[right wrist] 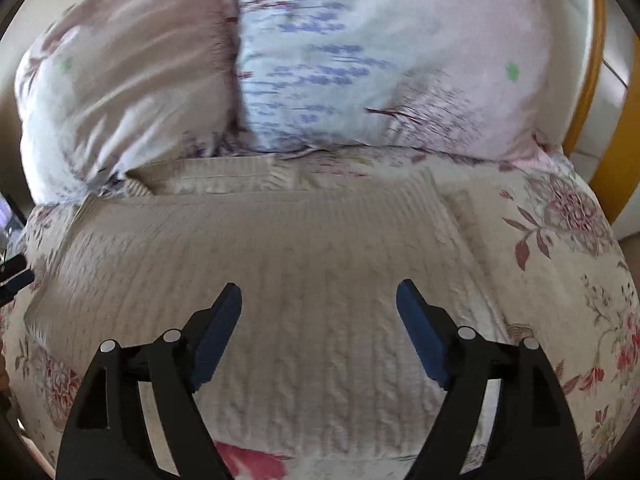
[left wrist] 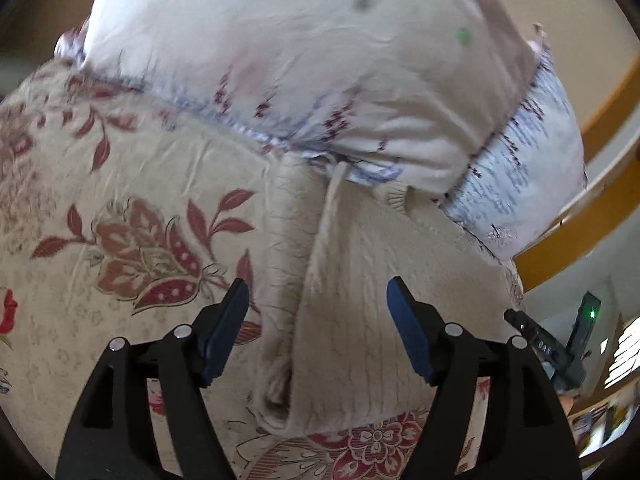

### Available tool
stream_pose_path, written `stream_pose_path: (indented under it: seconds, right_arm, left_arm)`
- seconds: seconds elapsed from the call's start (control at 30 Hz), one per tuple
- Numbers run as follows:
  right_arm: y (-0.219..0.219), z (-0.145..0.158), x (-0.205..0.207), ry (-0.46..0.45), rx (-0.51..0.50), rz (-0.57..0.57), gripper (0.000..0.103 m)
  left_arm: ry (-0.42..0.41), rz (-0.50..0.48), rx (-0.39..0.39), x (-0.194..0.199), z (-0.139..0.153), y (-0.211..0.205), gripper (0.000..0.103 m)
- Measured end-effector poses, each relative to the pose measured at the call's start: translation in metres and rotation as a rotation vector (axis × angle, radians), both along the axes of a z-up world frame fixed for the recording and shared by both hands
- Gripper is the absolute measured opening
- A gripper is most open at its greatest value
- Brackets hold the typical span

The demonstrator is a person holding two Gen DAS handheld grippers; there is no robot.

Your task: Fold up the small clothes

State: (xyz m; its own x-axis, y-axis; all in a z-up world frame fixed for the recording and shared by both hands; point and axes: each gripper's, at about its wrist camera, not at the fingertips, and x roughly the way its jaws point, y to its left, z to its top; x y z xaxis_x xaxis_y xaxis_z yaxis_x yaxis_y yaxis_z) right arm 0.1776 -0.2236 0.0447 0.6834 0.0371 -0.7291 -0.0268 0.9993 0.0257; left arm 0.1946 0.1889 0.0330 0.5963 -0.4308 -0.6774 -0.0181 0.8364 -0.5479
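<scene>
One cream cable-knit sweater (right wrist: 304, 280) lies on a bed with a floral bedspread (right wrist: 560, 248). In the right wrist view it spreads flat across the middle of the frame, its knit ribs running toward 12 o'clock, and a folded band of it lies at its far edge, close against the pillows. In the left wrist view the same sweater (left wrist: 360, 300) shows from its side, with one rolled fold running from 12 o'clock down to 6 o'clock at the centre of the frame.

The right gripper (right wrist: 319, 316) hangs just above the sweater with its jaws spread wide and nothing between them; two blue pads show, one at 8 o'clock and one at 4 o'clock of the frame's centre. The left gripper (left wrist: 317, 312) is likewise wide apart and holds nothing, its two blue pads straddling the rolled fold without a clear touch.

Beyond the sweater, at 12 o'clock, two pillows lean side by side in the right wrist view: a pinkish one (right wrist: 120, 80) at 10 o'clock and a pale blue printed one (right wrist: 380, 60) at 1 o'clock. An orange wooden bed frame (right wrist: 616, 120) curves at 3 o'clock. In the left wrist view a black device with one green light (left wrist: 588, 320) sits at 4 o'clock, past the bed's edge.
</scene>
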Motion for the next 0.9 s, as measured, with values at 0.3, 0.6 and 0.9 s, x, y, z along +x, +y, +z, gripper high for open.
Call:
stream_pose_path:
  seconds: [0.3,0.6,0.9]
  right_arm:
    - [0.041,-0.002,0.010,-0.022,-0.017,0.041,0.100]
    - [0.051,-0.016,0.024,0.018,0.037,0.033,0.083]
    - [0.062,-0.032,0.022,0.018,-0.061,0.016,0.084]
  left_arm:
    - [0.060,0.000,-0.044,0.016,-0.016,-0.005,0.075]
    - [0.080,0.016,-0.058,0.034,-0.024,-0.013,0.075]
    - [0.083,0.012,-0.075,0.041,-0.028,-0.026,0.052]
